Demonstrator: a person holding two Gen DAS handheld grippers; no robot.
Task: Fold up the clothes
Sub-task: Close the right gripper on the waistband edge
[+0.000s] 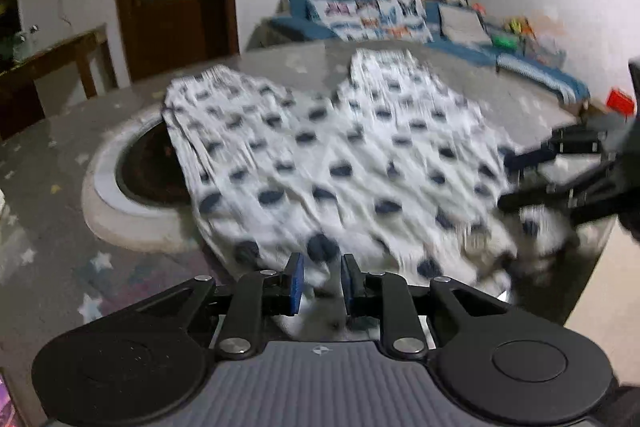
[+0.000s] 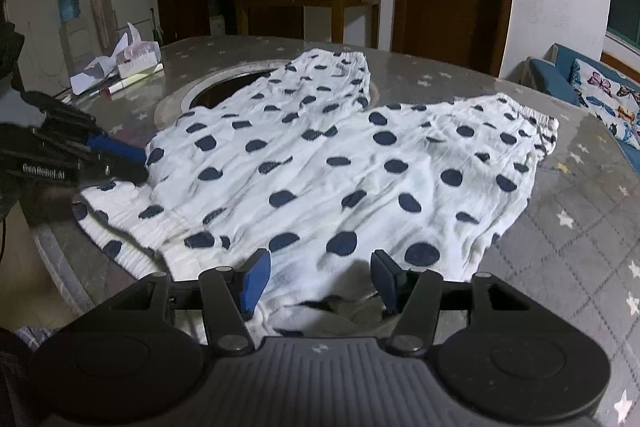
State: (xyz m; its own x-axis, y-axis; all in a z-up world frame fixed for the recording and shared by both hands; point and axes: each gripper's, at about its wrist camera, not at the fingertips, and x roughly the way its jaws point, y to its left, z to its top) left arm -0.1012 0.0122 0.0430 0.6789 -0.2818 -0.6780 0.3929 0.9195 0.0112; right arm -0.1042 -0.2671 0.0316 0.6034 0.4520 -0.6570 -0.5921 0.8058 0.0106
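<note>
— While the white cotton trousers with navy polka dots (image 2: 340,163) lie spread flat on the round grey star-patterned table (image 2: 580,227), how do the grippers stand?

— Left gripper (image 1: 322,281): its blue pads (image 1: 296,283) sit narrow, with a bunch of waistband cloth between them, though motion blur keeps me from calling it a firm pinch. Right gripper (image 2: 320,279): jaws wide, pads astride the near hem, cloth under the gap, nothing clamped.

— And where's the garment from each?

— From the left gripper it fans away toward twelve o'clock, both legs pointing off, one leg draped over the round sunken well with a pale rim (image 1: 132,187) at ten o'clock. From the right gripper it spreads twelve to two, elastic cuffs farthest.

— Poses?

— Both tools are low, nearly level at the table edge. In the right wrist view the left gripper enters at nine o'clock, its tips touching the waistband.
</note>
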